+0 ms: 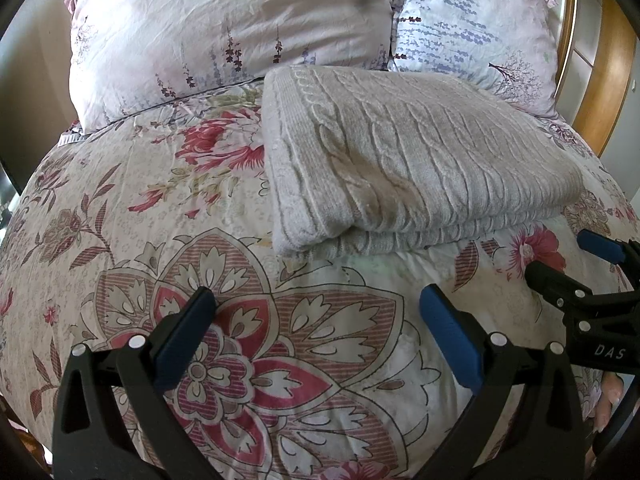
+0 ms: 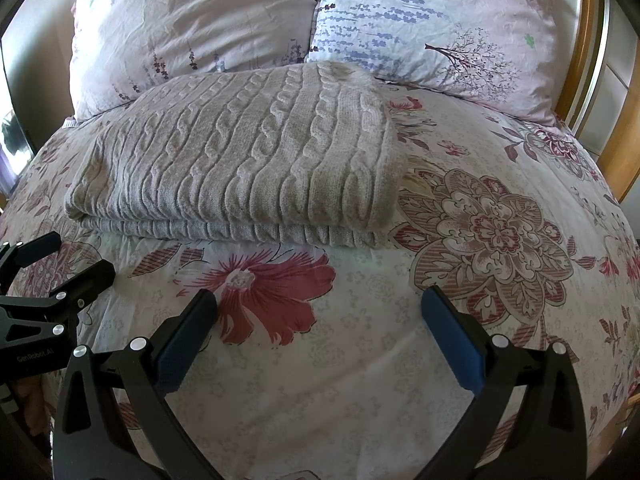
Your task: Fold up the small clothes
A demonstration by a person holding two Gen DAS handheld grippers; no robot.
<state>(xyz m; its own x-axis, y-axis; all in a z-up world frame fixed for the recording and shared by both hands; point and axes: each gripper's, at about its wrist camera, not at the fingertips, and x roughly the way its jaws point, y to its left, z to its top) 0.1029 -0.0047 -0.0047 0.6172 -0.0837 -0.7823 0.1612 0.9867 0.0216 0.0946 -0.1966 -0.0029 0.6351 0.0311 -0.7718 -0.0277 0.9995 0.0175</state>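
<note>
Sweater (image 1: 400, 160): a grey cable-knit one, folded into a flat rectangular stack, lies on the floral bedspread (image 1: 120, 220) and serves here as the landmark for everything else.

Nearest the cameras, on the near side of the sweater, both grippers hang over the bedspread. The left gripper (image 1: 316, 320) has its two blue-padded fingers spread wide apart with nothing between them; it sits short of the sweater's near left corner, above a large pink-and-grey flower medallion in the print. The right gripper (image 2: 320, 320) is likewise spread wide and holds nothing; it sits short of the sweater's near edge, toward its right half, above a red flower in the print. Neither touches the sweater. In the left wrist view the right gripper (image 1: 568, 256) shows at the right edge, near the sweater's near right corner; in the right wrist view the left gripper (image 2: 64, 256) shows at the left edge, near the sweater's near left corner.

The sweater's layered edges face the grippers, the folded layers stacked one on another, the top face showing rope-like cables.

Beyond the sweater, touching its far edge, two pillows lean side by side: a pale pink pillow (image 2: 192, 28) behind its left part and a lavender-print pillow (image 2: 440, 28) behind its right. Farther still, right of the pillows, stands a wooden headboard (image 2: 624, 120).
</note>
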